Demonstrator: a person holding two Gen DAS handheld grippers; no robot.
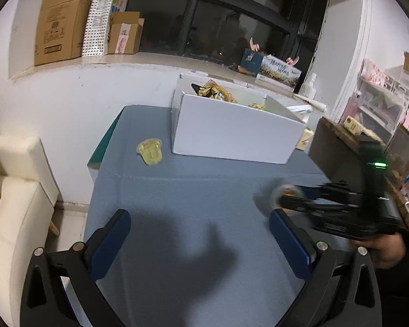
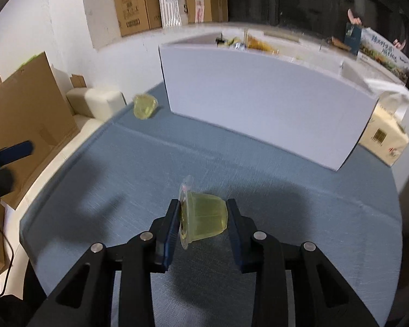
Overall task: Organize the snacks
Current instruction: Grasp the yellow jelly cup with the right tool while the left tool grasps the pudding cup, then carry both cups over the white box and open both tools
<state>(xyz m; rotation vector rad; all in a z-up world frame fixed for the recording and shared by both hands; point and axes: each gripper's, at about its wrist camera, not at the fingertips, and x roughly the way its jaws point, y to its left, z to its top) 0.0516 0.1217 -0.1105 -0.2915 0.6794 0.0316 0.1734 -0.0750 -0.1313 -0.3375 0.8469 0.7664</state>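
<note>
Right hand-held gripper (image 2: 203, 219): clamped on a yellow jelly cup (image 2: 204, 219) lying sideways.
Left hand-held gripper (image 1: 200, 234): spread apart, nothing held.
Second jelly cup (image 1: 150, 151): ahead, beside white box (image 1: 231, 136).

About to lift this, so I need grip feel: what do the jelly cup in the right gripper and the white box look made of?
Jelly cup: thin clear plastic, glossy, with a film lid and pull tab; yellow-green jelly shows through, so it probably deforms. White box: looks like matte cardboard, with flat panels and sharp folded edges. Right gripper pads press on the cup.
</note>
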